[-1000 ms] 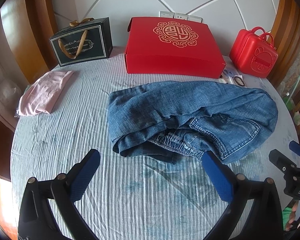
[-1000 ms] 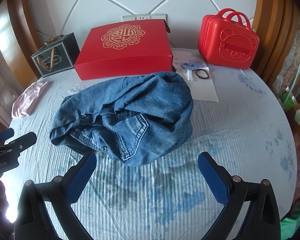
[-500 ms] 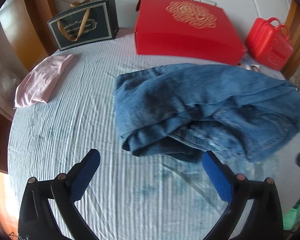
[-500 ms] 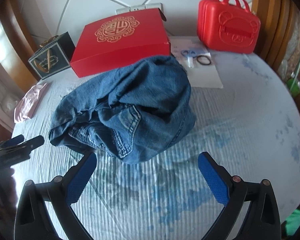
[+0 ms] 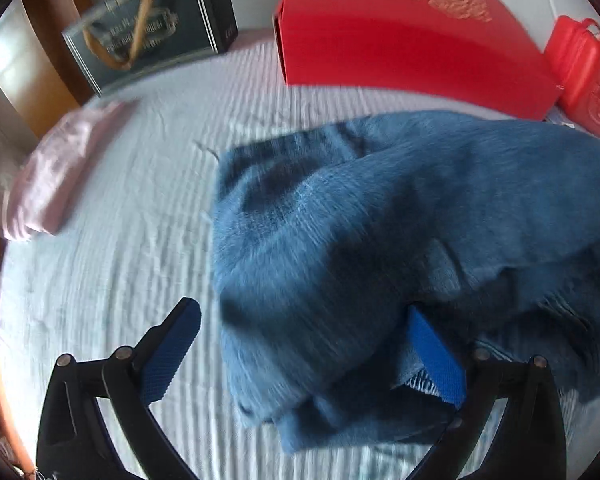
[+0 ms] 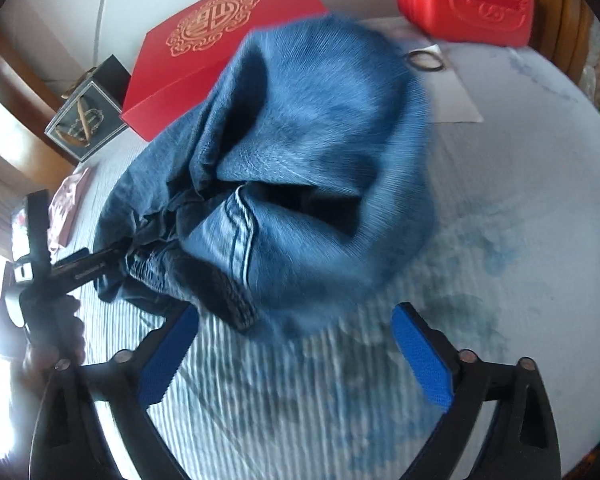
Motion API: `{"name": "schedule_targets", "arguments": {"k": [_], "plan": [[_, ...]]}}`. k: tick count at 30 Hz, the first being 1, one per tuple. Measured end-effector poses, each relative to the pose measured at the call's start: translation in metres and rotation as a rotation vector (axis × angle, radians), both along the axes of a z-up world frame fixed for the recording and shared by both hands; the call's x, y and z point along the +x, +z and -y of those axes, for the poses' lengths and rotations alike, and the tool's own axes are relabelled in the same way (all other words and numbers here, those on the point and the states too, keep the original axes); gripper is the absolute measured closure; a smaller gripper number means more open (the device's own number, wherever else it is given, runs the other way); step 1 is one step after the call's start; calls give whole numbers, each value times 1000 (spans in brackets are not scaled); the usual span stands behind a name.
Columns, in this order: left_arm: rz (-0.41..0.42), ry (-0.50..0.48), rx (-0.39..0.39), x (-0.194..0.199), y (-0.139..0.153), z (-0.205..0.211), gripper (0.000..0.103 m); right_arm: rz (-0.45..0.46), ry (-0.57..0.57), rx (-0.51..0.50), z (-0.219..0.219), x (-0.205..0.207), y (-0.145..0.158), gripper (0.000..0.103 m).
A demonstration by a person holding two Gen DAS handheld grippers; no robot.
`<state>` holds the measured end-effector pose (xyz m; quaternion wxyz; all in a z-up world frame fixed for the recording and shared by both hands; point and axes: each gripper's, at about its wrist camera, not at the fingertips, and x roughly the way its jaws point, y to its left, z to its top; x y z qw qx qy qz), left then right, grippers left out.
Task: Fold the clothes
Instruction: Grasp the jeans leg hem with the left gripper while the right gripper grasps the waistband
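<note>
Jeans (image 5: 380,216) in a crumpled heap mid-bed (image 5: 112,264), long axis roughly L-R across both views. Left hand-held gripper (image 5: 300,352) is nearer: jaws wide, near corner of the denim betw them, right pad looks tucked against or under a fold; blur, can't confirm contact, nothing clamped. Right hand-held gripper (image 6: 296,356) has just been closing a bit, jaws still wide, holding nothing; denim hem sits just ahead, at its left fingertip. Next grab prob. the waistband edge on the near side.
</note>
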<state>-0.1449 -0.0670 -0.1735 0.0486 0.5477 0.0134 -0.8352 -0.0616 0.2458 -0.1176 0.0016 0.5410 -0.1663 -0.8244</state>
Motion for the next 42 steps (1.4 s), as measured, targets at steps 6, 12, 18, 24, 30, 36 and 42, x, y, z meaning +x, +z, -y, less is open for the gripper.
{"name": "schedule_targets", "arguments": {"k": [6,12,18,24,30,36,42], "plan": [[36,11,105,-7,-14,13,0,82,9,-51,4,-34,-48,78],[8,-71,53,5,26,3,88,-20,142,174,16,-31,-15,98],[-137,-75,62,49,119,17,89,-263,127,430,-8,12,89,99],[-234,-29,30,84,181,43,87,-395,83,536,-35,52,159,99],[-117,61,28,68,143,69,37,-201,72,281,-76,32,100,75],[-66,108,8,103,114,93,31,-134,-60,117,-123,85,62,15],[33,189,-34,126,66,115,31,-3,-250,48,-182,117,17,15]]}}
